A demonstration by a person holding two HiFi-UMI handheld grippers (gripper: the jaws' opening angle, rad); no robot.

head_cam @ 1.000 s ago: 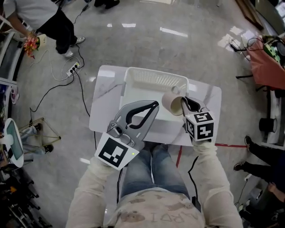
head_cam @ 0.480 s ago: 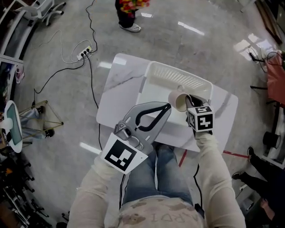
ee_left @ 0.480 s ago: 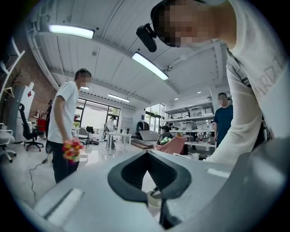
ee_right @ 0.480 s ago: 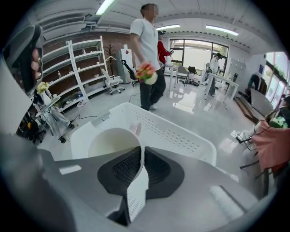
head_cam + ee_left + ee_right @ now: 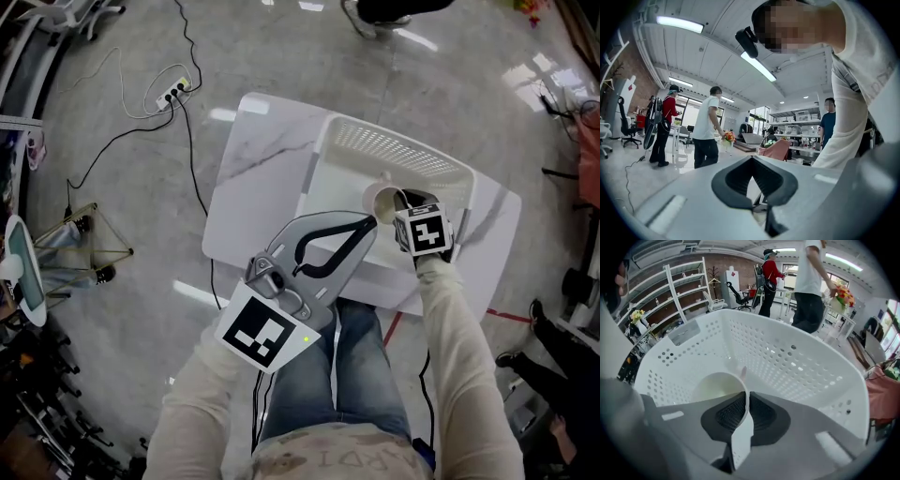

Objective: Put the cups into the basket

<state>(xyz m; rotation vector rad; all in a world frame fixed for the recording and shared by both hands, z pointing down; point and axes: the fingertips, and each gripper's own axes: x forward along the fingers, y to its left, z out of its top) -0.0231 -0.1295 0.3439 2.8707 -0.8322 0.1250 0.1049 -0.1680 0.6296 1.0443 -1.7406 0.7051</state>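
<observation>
The right gripper's (image 5: 740, 416) jaws were nearly together, clamped on the wall of the cup (image 5: 717, 390) at its rim, one pad inside the mouth and one outside. The cup hung to the left of the jaws, its mouth tipped back toward them and its long axis running down and away into the basket (image 5: 797, 357). From the head view the cup (image 5: 382, 200) was already inside the basket's (image 5: 398, 150) rim, toward the counter's (image 5: 253, 159) right edge, with the right gripper (image 5: 399, 203) pointing steeply down on it. Whether the base touched the basket floor could not be told, so the next move likely turned on that remaining drop before letting go. The left gripper (image 5: 367, 225) sat over the counter's near edge, farther from the cup, its jaws (image 5: 752, 159) closed tip to tip on nothing.
</observation>
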